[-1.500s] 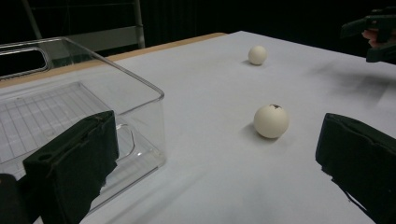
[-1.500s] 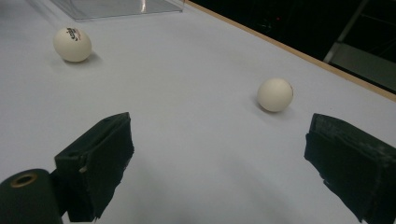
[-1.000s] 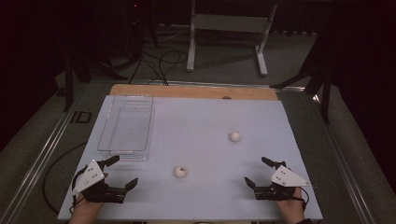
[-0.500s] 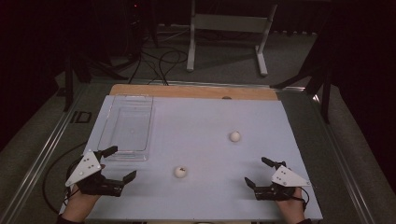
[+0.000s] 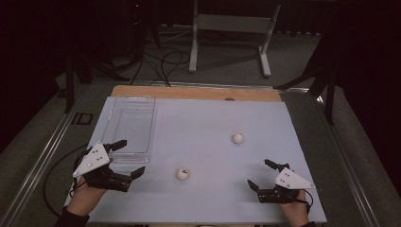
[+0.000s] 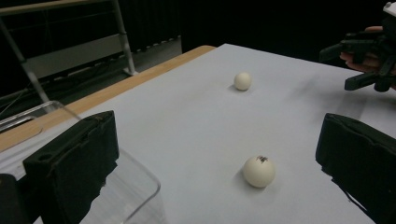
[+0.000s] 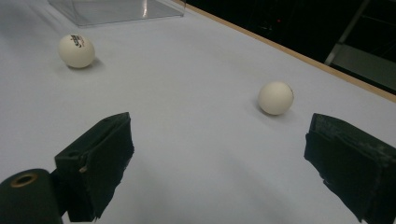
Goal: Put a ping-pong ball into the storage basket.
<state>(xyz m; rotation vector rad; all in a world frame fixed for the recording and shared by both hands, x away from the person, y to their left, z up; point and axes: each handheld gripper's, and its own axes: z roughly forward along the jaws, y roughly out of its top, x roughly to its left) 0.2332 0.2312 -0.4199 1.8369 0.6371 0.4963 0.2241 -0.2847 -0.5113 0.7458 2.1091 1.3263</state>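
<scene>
A: In the high view, what is the surface like?

B: The counter [image 5: 198, 118] has a pale sheet on top, and a wooden strip shows at its far edge. Around it the room is dark. A grey metal stand [image 5: 231, 28] and some black cables [image 5: 161, 61] are on the floor behind.

A: And the things on it?

B: A clear plastic tray [image 5: 128, 130] lies at the left. The near ball [image 5: 183, 174] is between the two grippers, closer to the left gripper [image 5: 127, 158], whose fingers are wide apart. The far ball [image 5: 238, 138] lies further back, towards the right. The right gripper [image 5: 261, 175] is at the near right corner, fingers also apart, holding nothing.

A: The left gripper view?

B: The near ball [image 6: 258, 171], with a dark mark on top, rests on the sheet between the two open fingers [image 6: 74, 163], not touching them. The far ball [image 6: 242, 80] is well behind. The tray corner [image 6: 140, 186] is just beside the left finger.

A: The right gripper view?

B: The far ball [image 7: 276, 98] lies ahead, between the open fingers [image 7: 100, 158]. The printed ball [image 7: 76, 51] lies near the tray [image 7: 116, 9].
</scene>
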